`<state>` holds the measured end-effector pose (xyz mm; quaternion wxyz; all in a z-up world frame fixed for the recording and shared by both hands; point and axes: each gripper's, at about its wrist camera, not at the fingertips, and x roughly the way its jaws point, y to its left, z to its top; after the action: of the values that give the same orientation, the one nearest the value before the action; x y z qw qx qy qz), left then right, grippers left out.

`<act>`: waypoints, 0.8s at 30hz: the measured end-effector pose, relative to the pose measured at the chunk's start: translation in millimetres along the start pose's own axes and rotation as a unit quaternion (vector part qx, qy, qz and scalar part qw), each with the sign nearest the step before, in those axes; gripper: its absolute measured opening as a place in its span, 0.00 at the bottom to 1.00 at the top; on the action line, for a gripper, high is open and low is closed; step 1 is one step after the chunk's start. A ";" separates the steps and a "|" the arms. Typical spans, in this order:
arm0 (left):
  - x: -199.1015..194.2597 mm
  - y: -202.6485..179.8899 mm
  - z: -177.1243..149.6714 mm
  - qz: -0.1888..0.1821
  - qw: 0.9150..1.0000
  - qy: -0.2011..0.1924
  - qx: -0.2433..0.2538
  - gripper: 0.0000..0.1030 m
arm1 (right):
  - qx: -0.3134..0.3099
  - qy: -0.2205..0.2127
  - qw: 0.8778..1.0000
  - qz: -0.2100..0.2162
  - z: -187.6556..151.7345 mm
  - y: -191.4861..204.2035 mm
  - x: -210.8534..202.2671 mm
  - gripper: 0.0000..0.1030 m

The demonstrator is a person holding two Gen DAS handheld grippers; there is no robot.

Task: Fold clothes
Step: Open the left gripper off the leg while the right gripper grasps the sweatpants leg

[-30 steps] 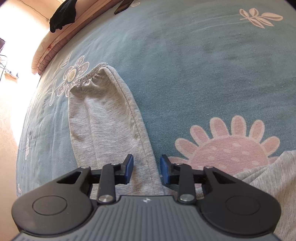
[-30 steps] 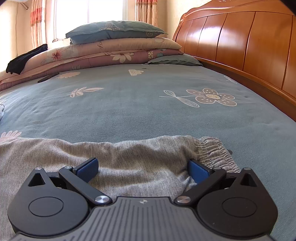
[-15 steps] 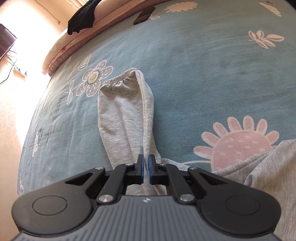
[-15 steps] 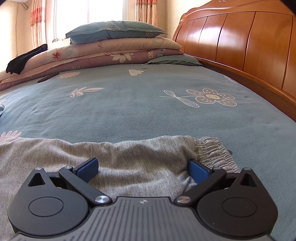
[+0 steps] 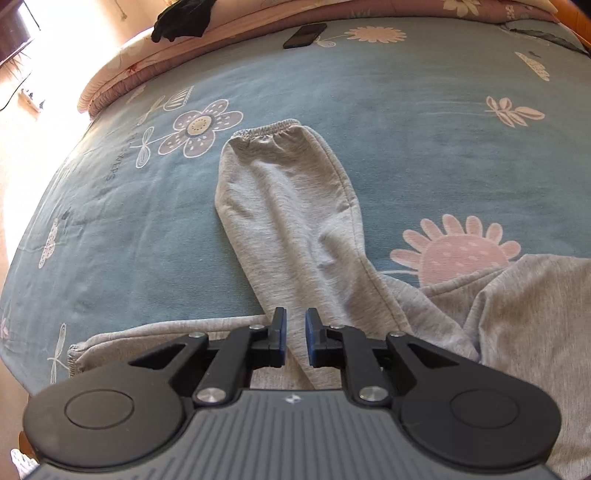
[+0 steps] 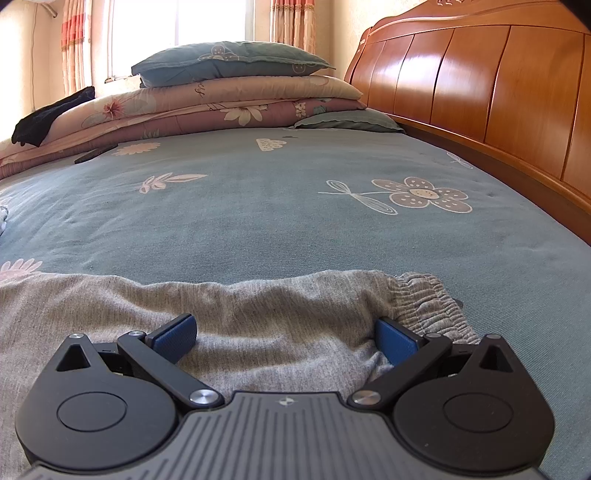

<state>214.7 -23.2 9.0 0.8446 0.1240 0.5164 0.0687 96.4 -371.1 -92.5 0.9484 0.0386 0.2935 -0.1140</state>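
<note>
Grey sweatpants lie on the blue flowered bed sheet (image 5: 406,129). In the left wrist view one leg (image 5: 288,206) stretches away from me and ends in an elastic cuff (image 5: 269,129). My left gripper (image 5: 294,328) hovers over the near end of that leg. Its jaws are opening, with a narrow gap between the blue pads, and nothing is pinched in them. In the right wrist view the grey fabric (image 6: 258,306) spreads under my right gripper (image 6: 284,336), which stands wide open just above it. A gathered elastic band (image 6: 424,299) lies beside its right finger.
A dark phone (image 5: 304,35) and a black cloth (image 5: 181,16) lie at the far end by stacked quilts and pillows (image 6: 236,96). A wooden headboard (image 6: 480,92) runs along the right. The bed's edge drops off at the left of the left wrist view.
The left gripper shut on the trouser leg's edge, then parted its jaws and drew up and back. The leg now lies spread further right. The right gripper has not moved.
</note>
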 end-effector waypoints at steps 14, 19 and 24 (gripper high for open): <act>-4.8 18.2 -32.2 -0.075 0.997 -0.017 0.025 0.73 | 0.013 -0.100 0.974 0.205 24.7 4.5 -68.4 1.00; -1.1 58.2 -63.1 -0.097 0.995 -0.027 -0.001 0.73 | -0.031 -0.068 0.919 0.387 52.4 66.8 -84.8 1.00; 1.2 92.1 -92.9 -0.113 0.993 -0.043 -0.014 0.73 | 0.004 0.071 0.863 0.500 79.7 150.1 -47.0 0.98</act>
<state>133.8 78.5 -6.7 0.8700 0.0562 0.4892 -0.0252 138.2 -227.4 0.7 0.8545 0.1920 0.3005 0.3777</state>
